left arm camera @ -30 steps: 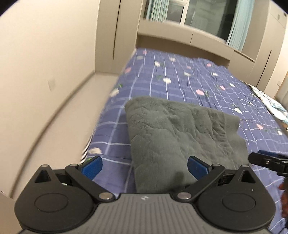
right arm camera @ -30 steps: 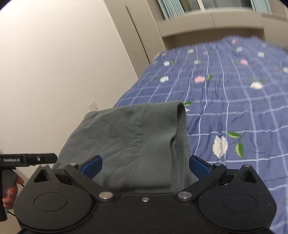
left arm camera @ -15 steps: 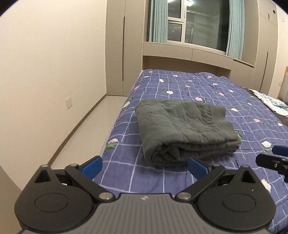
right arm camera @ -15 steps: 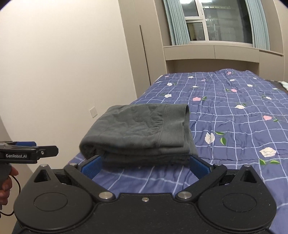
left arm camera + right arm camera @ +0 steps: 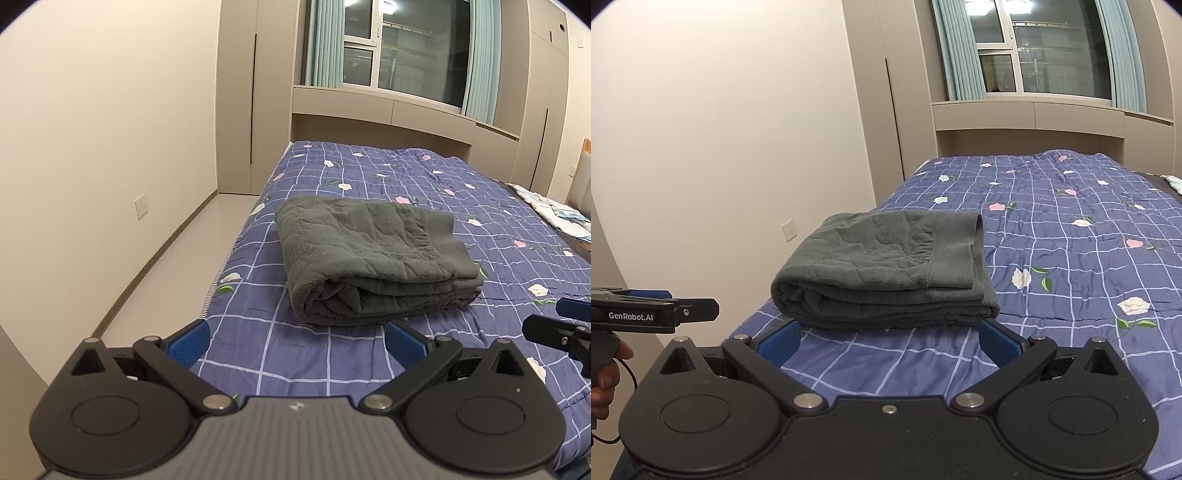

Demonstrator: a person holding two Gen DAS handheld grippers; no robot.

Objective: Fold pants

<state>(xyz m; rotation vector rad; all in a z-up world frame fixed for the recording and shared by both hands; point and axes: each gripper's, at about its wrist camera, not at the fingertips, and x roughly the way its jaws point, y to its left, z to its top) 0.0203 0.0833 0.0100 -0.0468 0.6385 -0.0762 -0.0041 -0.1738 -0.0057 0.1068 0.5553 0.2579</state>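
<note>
Pants (image 5: 373,254): dark grey, folded into a thick stack, near left edge of bed (image 5: 491,206). Left gripper (image 5: 295,338): jaws wide, empty, short of the stack. Right gripper (image 5: 890,338): jaws wide, empty, likewise apart.

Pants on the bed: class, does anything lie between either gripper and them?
Nothing visible does. Only bare quilt separates the open left gripper and open right gripper from the folded pants.

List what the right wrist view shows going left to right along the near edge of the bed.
Black left gripper marked GenRobot.AI → folded dark grey fleece pants → white flower print on the blue checked quilt.
</note>
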